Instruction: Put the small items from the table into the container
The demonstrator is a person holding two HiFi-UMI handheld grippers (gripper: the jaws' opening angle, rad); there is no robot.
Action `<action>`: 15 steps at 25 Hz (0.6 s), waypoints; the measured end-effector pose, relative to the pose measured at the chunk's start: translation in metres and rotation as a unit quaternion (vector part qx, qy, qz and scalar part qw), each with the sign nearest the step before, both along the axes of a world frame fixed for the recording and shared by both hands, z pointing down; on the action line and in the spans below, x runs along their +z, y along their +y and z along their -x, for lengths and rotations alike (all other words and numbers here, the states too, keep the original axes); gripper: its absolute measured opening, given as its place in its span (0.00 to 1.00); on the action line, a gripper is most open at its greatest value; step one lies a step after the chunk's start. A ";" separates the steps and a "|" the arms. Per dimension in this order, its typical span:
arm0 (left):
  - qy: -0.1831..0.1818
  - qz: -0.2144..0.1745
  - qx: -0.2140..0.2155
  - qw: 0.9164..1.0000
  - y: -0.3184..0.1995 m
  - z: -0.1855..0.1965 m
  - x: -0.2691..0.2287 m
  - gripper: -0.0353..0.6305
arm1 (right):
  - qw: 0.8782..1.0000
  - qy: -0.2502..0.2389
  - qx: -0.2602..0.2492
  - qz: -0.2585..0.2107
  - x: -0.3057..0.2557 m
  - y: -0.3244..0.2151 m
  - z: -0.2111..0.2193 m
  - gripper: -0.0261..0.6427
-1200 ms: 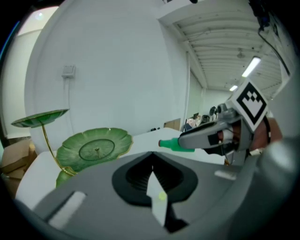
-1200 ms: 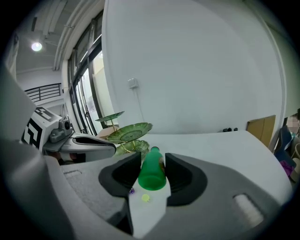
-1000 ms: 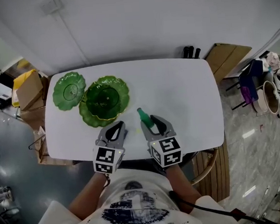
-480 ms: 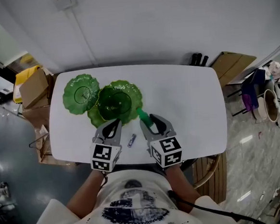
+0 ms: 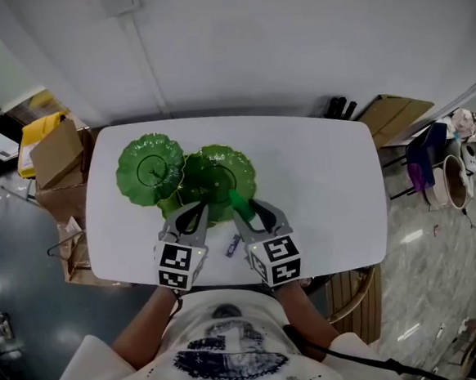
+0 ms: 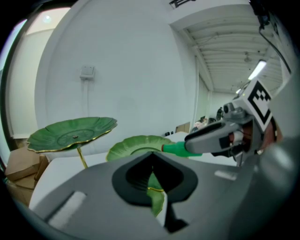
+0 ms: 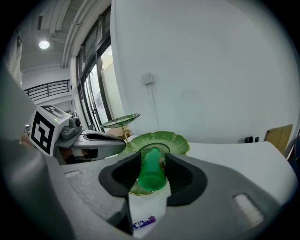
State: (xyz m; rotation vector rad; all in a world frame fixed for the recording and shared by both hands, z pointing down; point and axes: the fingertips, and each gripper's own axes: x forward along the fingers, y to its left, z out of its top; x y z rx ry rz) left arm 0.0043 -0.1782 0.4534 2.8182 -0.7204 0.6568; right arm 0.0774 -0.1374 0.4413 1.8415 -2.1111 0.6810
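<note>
With the right gripper (image 5: 245,211), pinching a small green plastic bottle (image 5: 238,201) between half-parted jaws and keeping its long axis in line with them, nose toward eleven o'clock in the head view. Hovering that nose right at the near rim of the lower green leaf-shaped dish (image 5: 224,168), gold-edged, which lies at twelve o'clock from the jaws, just ahead. Reading the same line-up from the right gripper view: bottle dead centre, dish straight beyond.

Keeping the left gripper (image 5: 193,220) clenched on nothing at nine o'clock of the right one, with the higher, smaller leaf dish (image 5: 148,169) at eleven o'clock from it. Leaving a small purple wrapped item (image 5: 233,245) on the white table (image 5: 328,186) at six o'clock of the right jaws, between the two grippers.

Judging the right hand the one placed for the drop: probably needing only a short push forward, over the dish, before letting go.
</note>
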 end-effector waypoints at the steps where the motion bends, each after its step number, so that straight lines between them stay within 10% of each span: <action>1: 0.001 0.001 0.001 1.000 -0.001 0.001 0.000 0.04 | 1.000 0.002 -0.001 0.003 0.002 -0.002 0.001 0.28; 15: 0.009 0.012 0.020 1.000 -0.011 -0.002 0.005 0.04 | 0.999 0.043 -0.009 0.021 0.019 -0.030 0.004 0.28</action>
